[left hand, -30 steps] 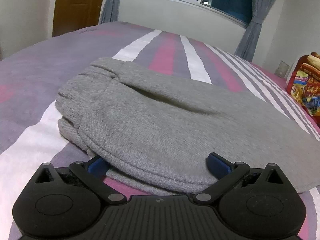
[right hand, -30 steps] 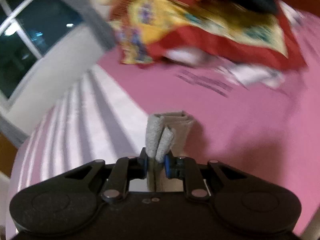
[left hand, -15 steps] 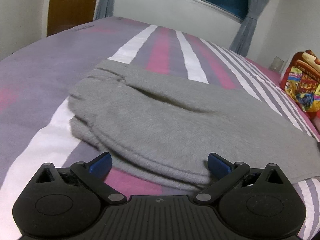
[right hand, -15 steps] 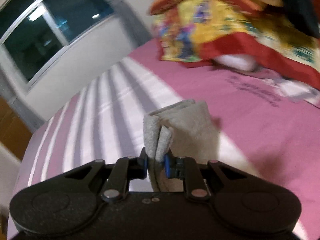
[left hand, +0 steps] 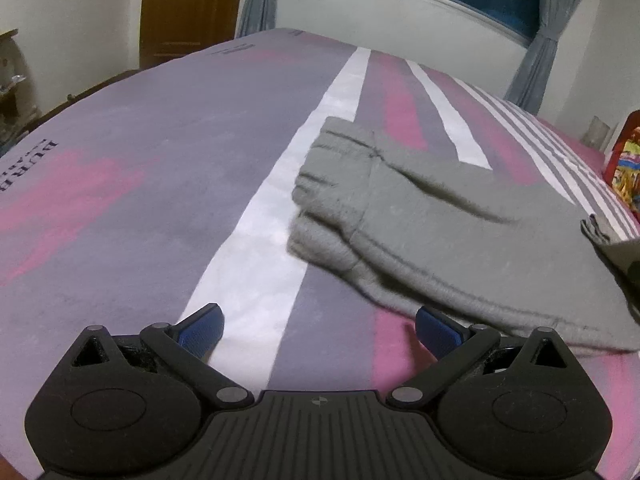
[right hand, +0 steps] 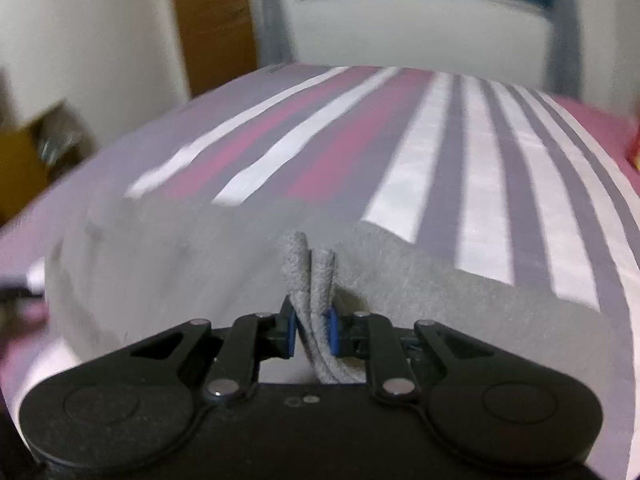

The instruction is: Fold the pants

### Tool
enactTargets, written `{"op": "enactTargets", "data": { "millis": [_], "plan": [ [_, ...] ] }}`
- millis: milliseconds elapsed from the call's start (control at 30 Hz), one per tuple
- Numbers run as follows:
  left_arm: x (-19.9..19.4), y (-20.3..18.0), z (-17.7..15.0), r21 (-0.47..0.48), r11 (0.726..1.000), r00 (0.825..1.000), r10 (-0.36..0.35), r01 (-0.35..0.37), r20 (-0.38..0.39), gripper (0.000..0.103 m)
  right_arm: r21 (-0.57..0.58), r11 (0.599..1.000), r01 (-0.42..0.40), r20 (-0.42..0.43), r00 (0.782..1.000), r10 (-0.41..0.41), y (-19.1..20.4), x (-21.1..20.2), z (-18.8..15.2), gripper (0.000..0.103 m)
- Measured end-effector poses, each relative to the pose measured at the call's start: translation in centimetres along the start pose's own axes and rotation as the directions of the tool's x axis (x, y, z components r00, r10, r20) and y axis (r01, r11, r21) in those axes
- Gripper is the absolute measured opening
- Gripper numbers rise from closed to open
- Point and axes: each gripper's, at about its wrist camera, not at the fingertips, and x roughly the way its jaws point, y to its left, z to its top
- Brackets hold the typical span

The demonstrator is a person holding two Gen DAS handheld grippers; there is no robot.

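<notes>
Grey fleece pants (left hand: 452,236) lie on the striped bed (left hand: 168,184), toward its right side, with the cuffed leg ends nearest the long white stripe. A second ago my left tongs (left hand: 318,330) sat right against the near edge of the cloth; now they have backed away toward the left edge of the bed, spread wide and empty, with only the right finger close to the hem. Meanwhile my right tongs (right hand: 311,330), pinching a doubled fold of the fleece between pressed-together fingers, have swung from facing the pillow end round to facing across the pants (right hand: 192,264), so I judge the held end is being carried over the rest of the garment. That reads to me as a fold in progress, with the left side already let go.

From the left wrist view the long axis runs from the cuffs, at the middle of the bed, out toward the right edge and slightly nearer me, crossing the stripes at an angle. The cuffs point toward the bed's left side. The far right end is partly hidden by a dark shape I cannot make out.
</notes>
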Motion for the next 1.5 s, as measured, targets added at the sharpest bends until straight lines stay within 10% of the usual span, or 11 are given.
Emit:
{"op": "enactTargets", "data": {
  "millis": [433,1100,1500],
  "plan": [
    [0.3,-0.3,-0.7,0.018,1.0,1.0,0.013,-0.014,0.024,0.102,-0.298,0.954,0.042,0.005,0.999,-0.043,5.1,-0.3,-3.8,0.015],
    [0.1,-0.5,-0.8,0.032,0.999,1.0,0.018,-0.018,0.007,0.102,-0.303,0.953,0.004,0.047,0.999,0.01,7.1,-0.8,-4.4,0.034],
    [-0.6,-0.6,-1.9,0.053,0.998,1.0,0.012,-0.014,0.024,0.102,-0.18,0.981,-0.065,0.016,0.998,0.069,5.7,-0.7,-3.7,0.013]
  ]
}}
